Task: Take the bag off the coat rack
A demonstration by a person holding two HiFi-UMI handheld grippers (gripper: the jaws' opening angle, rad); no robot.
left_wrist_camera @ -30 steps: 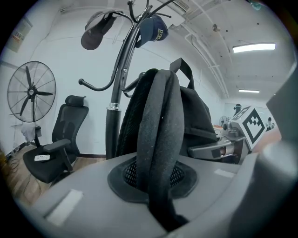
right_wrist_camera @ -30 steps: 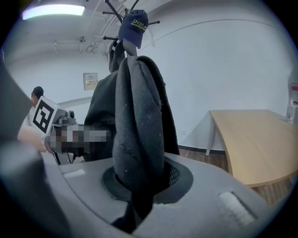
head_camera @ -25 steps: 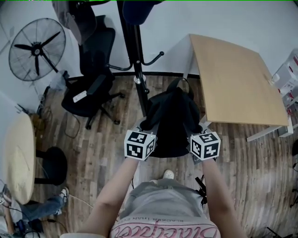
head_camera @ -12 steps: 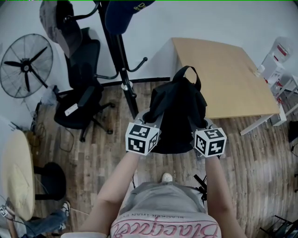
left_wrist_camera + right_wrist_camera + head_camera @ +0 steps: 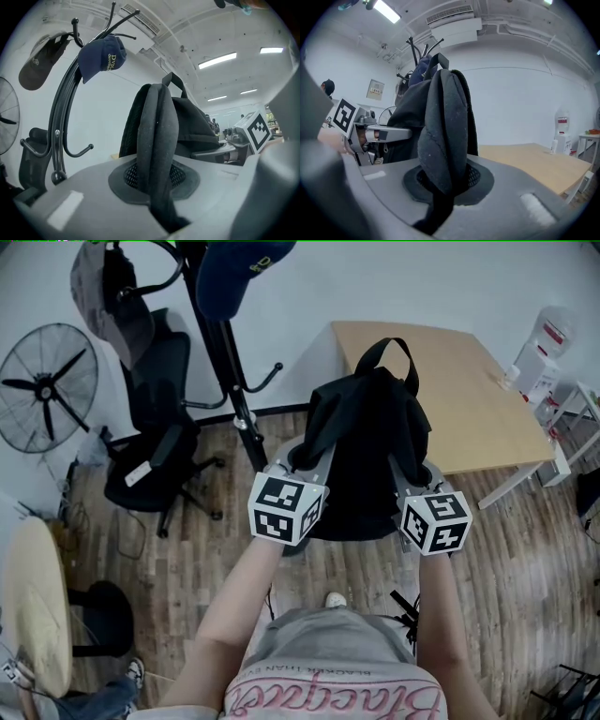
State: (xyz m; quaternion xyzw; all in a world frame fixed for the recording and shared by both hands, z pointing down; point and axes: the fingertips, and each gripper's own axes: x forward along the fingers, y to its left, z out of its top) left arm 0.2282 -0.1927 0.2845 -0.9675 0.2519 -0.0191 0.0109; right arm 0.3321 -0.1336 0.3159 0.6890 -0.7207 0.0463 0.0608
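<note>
A black backpack (image 5: 370, 442) hangs in the air between my two grippers, to the right of the black coat rack (image 5: 225, 362) and apart from its hooks. My left gripper (image 5: 300, 456) is shut on one padded shoulder strap (image 5: 157, 136). My right gripper (image 5: 411, 474) is shut on the other strap (image 5: 443, 136). The top carry handle (image 5: 389, 352) stands up free. In the left gripper view the rack (image 5: 61, 122) stands to the left of the bag (image 5: 192, 126); the strap runs down between the jaws.
A navy cap (image 5: 230, 273) and a grey cap (image 5: 103, 296) hang on the rack. A black office chair (image 5: 155, 451) and a fan (image 5: 47, 390) stand to the left. A wooden table (image 5: 459, 395) sits behind the bag at the right, a bottle (image 5: 548, 334) beyond it.
Both grippers have risen together with the backpack, which now hangs higher and farther right of the rack pole, in front of the table.
</note>
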